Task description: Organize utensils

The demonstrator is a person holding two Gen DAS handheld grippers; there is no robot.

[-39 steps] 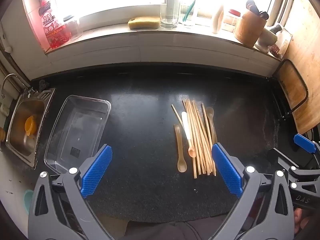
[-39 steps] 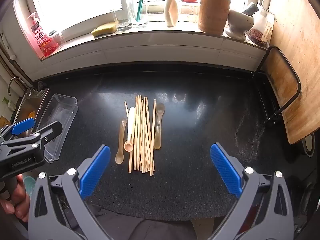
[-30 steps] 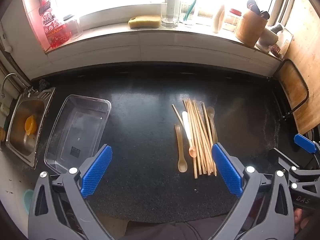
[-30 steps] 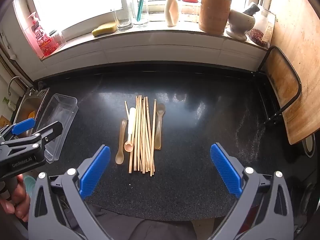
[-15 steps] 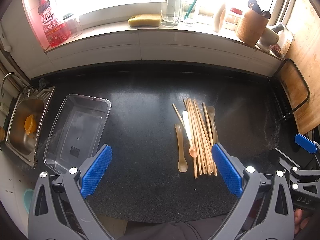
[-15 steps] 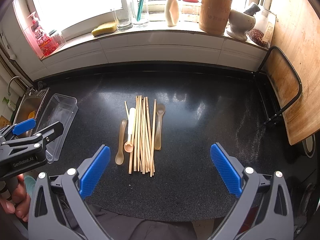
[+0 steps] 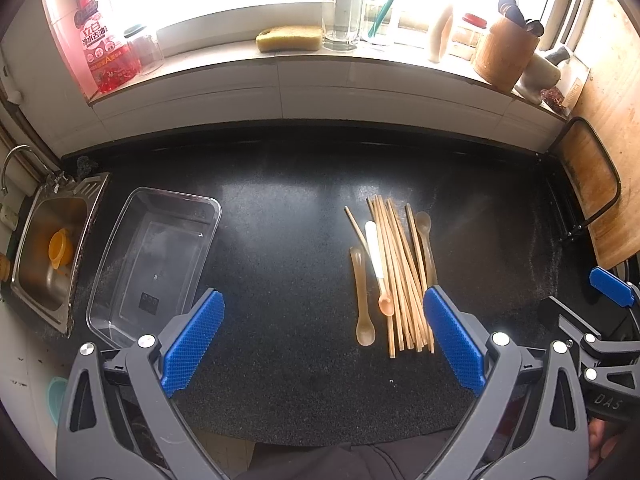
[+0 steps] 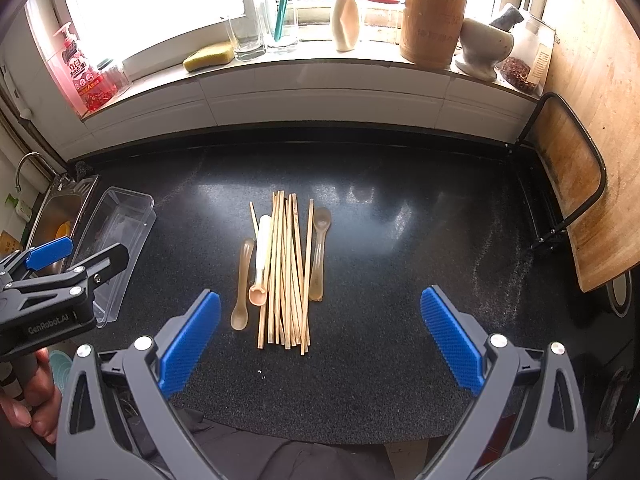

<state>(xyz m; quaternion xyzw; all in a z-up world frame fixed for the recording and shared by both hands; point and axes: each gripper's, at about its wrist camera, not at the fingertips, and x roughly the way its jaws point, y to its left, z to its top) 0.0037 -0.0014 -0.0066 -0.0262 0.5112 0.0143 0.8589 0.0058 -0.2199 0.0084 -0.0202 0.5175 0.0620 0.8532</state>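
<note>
Nothing has been picked up yet — this looks like the opening step, with both tools poised at the lower edge of their frames over the black tabletop (image 8: 400, 240). The left gripper (image 7: 322, 340) has its blue-padded fingers (image 7: 192, 344) released and spread wide, holding nothing; the right gripper (image 8: 320, 340) is spread the same way, also bare.

The utensils lie in one loose heap. In the right wrist view, a bundle of wooden chopsticks (image 8: 286, 272) sits at frame centre, running roughly top to bottom, a few crossing one another. Touching its left side lies a white-handled spoon with a pink bowl (image 8: 260, 268), and just left of that a translucent amber spoon (image 8: 242, 292). A second amber spoon (image 8: 318, 256) lies against the bundle's right edge. One stray chopstick (image 8: 254, 218) angles out at the upper left of the heap.

The clear plastic container (image 7: 154, 260), the likely destination, stands at the left of the left wrist view, beside the steel sink (image 7: 52, 248) and well apart from the pile.

The next move probably calls for lowering one gripper onto a single kind of item — an outlying spoon is the easiest target — closing across its narrow handle without dragging the chopsticks along.
</note>
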